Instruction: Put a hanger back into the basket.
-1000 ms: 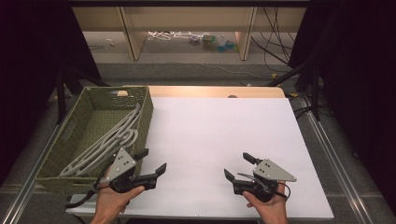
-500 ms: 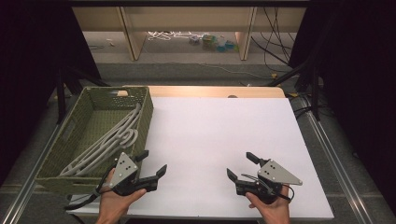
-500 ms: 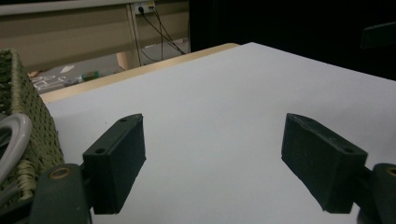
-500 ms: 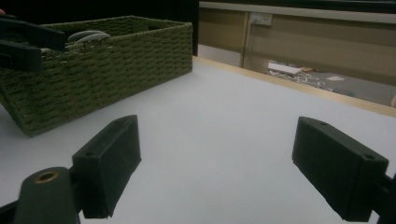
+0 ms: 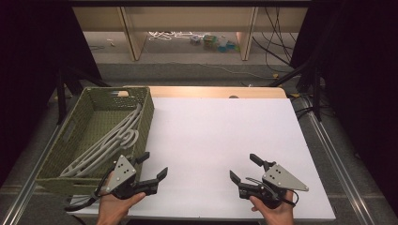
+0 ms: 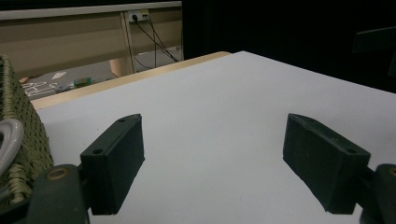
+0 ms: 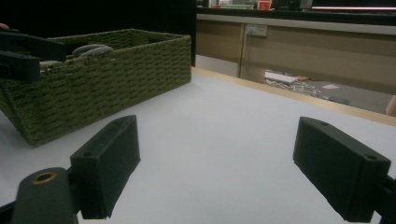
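A green woven basket (image 5: 84, 123) holding pale grey hangers (image 5: 110, 143) sits at the left edge of the white table (image 5: 220, 140), with bare tabletop ahead of both tools. The left gripper (image 5: 152, 166) hovers just beside the basket's near corner, jaws spread and empty; the right gripper (image 5: 244, 168), well apart, is likewise spread wide, angled toward the basket.

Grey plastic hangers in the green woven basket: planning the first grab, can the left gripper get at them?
Probably yes: the left gripper is open beside the basket, whose top is open above the hangers.
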### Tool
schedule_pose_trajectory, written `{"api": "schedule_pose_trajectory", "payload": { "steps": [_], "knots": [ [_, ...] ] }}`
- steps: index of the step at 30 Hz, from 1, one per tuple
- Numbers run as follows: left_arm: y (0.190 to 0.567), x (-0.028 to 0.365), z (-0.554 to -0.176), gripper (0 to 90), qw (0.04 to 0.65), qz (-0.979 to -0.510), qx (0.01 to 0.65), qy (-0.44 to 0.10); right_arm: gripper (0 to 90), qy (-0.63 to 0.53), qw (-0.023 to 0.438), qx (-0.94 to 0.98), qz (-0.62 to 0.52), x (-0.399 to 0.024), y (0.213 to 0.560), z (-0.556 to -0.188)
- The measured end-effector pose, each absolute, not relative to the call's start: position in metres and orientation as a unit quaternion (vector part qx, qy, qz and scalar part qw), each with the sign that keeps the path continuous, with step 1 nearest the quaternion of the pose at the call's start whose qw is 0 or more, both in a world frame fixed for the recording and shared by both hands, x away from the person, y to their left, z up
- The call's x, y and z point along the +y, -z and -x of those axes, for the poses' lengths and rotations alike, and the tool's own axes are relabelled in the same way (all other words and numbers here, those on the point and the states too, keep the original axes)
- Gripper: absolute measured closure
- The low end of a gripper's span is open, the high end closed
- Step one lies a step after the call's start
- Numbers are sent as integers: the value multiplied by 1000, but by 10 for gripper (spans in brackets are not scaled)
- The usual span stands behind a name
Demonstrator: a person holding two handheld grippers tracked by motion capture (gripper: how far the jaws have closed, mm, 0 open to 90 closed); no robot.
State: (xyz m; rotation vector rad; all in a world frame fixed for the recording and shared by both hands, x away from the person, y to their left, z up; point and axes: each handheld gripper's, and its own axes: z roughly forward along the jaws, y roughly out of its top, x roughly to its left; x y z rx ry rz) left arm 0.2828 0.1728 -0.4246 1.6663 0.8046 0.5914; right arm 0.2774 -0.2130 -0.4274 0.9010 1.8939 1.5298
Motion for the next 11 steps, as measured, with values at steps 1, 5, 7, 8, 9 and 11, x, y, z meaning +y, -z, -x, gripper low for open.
{"api": "schedule_pose_trajectory", "payload": {
  "steps": [1, 5, 7, 8, 9, 11],
  "knots": [
    [424, 173, -283, 201, 564, -707, 343, -252, 155, -564, 269, 706, -334, -213, 427, -277],
    [424, 174, -283, 195, 565, -705, 345, -256, 155, -566, 270, 703, -336, -214, 427, -278],
    [424, 174, -284, 193, 568, -704, 341, -256, 155, -566, 270, 703, -335, -214, 427, -278],
    [424, 174, -284, 193, 567, -705, 340, -257, 155, -570, 271, 700, -334, -214, 428, -279],
    [424, 174, -284, 193, 567, -704, 341, -256, 155, -568, 270, 701, -335, -214, 427, -278],
    [424, 175, -283, 193, 564, -705, 344, -258, 155, -566, 270, 703, -335, -214, 427, -278]
  ]
}}
